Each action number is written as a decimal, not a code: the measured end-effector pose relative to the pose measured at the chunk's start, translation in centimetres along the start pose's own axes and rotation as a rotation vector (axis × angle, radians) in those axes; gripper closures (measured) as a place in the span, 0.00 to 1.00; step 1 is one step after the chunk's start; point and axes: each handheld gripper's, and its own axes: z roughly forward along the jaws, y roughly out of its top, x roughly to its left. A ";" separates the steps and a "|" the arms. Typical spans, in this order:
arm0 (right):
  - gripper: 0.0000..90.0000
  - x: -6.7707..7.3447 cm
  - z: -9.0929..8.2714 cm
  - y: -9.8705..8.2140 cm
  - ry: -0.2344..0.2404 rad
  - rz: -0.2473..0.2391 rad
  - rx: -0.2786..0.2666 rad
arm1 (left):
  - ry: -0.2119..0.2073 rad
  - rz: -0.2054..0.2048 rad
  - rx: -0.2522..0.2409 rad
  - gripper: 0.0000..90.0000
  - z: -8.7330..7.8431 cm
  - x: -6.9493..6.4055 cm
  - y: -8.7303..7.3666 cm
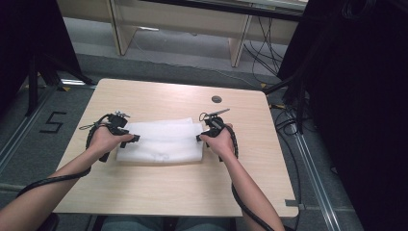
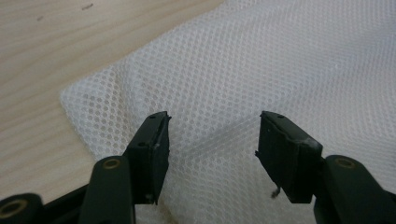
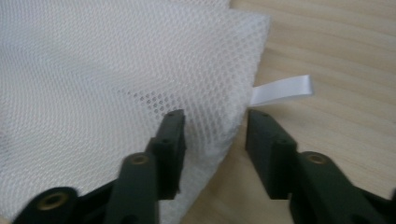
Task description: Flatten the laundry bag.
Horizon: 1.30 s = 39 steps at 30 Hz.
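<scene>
the left gripper (image 2: 212,140) has its jaws spread over the left part of a folded white mesh bag (image 1: 161,140), pinching nothing. the right gripper (image 3: 215,140) is spread too, straddling the bag's right edge beside a white ribbon tab (image 3: 282,90). the bag lies flat mid-table (image 1: 159,187), between both hands.

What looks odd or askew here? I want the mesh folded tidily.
Little stands out. The white mesh cloth lies folded flat on the table; a white ribbon tab sticks out past its edge, and its corner is slightly rumpled.
</scene>
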 end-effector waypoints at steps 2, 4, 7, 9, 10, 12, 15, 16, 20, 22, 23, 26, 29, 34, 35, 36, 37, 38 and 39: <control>0.78 0.0 0.2 -0.1 -0.010 -0.047 0.003 | 0.009 0.008 0.006 0.52 0.2 -0.1 -0.1; 0.91 0.1 -0.2 -0.2 -0.008 -0.130 -0.028 | 0.006 0.003 0.048 0.58 0.2 -0.2 0.1; 0.93 0.3 -0.8 -0.2 -0.012 -0.168 -0.035 | 0.015 0.040 0.074 0.64 0.3 -0.5 0.2; 0.93 0.4 -0.9 -0.3 -0.013 -0.166 -0.030 | 0.012 0.052 0.075 0.65 0.4 -0.6 0.2; 0.94 0.3 -1.3 -0.7 -0.005 -0.188 -0.031 | 0.025 0.091 0.075 0.68 0.5 -1.0 0.1; 0.94 0.1 -1.7 -1.2 0.000 -0.190 -0.023 | 0.016 0.116 0.071 0.70 0.6 -1.5 -0.1; 0.94 -0.4 -2.7 -2.6 0.008 -0.189 0.000 | -0.010 0.144 0.065 0.71 0.6 -2.5 -0.3; 0.94 -0.7 -3.0 -3.1 0.012 -0.203 0.001 | -0.029 0.150 0.072 0.71 0.6 -2.8 -0.3; 0.93 -1.4 -4.2 -4.9 0.016 -0.190 0.010 | -0.065 0.162 0.074 0.70 0.8 -4.0 -0.3; 0.93 -1.9 -5.1 -6.2 0.018 -0.194 0.011 | -0.082 0.196 0.088 0.70 0.8 -5.0 -0.3; 0.93 -2.1 -5.6 -7.1 0.018 -0.187 0.013 | -0.083 0.202 0.086 0.71 0.8 -5.4 -0.4; 0.92 -2.5 -6.3 -8.6 0.017 -0.187 0.014 | -0.089 0.281 0.096 0.71 0.5 -7.0 -1.2; 0.88 -2.6 -6.6 -9.4 0.021 -0.196 0.021 | -0.115 0.307 0.121 0.69 0.2 -7.4 -1.4; 0.65 -2.7 -8.7 -9.3 -0.023 -0.188 -0.039 | -0.170 0.322 0.105 0.62 -1.0 -6.7 -0.4; 0.65 -2.7 -8.7 -9.3 -0.023 -0.188 -0.039 | -0.167 0.314 0.088 0.62 -1.1 -6.5 -0.2; 0.63 -2.7 -9.0 -9.1 -0.032 -0.199 -0.054 | -0.158 0.294 0.061 0.61 -1.1 -6.4 0.1; 0.61 -2.4 -9.5 -8.3 -0.043 -0.202 -0.080 | -0.146 0.294 0.048 0.59 -1.1 -6.1 0.6; 0.61 -2.4 -9.5 -8.3 -0.043 -0.202 -0.080 | -0.146 0.294 0.048 0.57 -1.1 -6.1 0.6; 0.61 -2.2 -9.5 -7.7 -0.036 -0.198 -0.096 | -0.138 0.306 0.050 0.57 -1.0 -5.9 0.9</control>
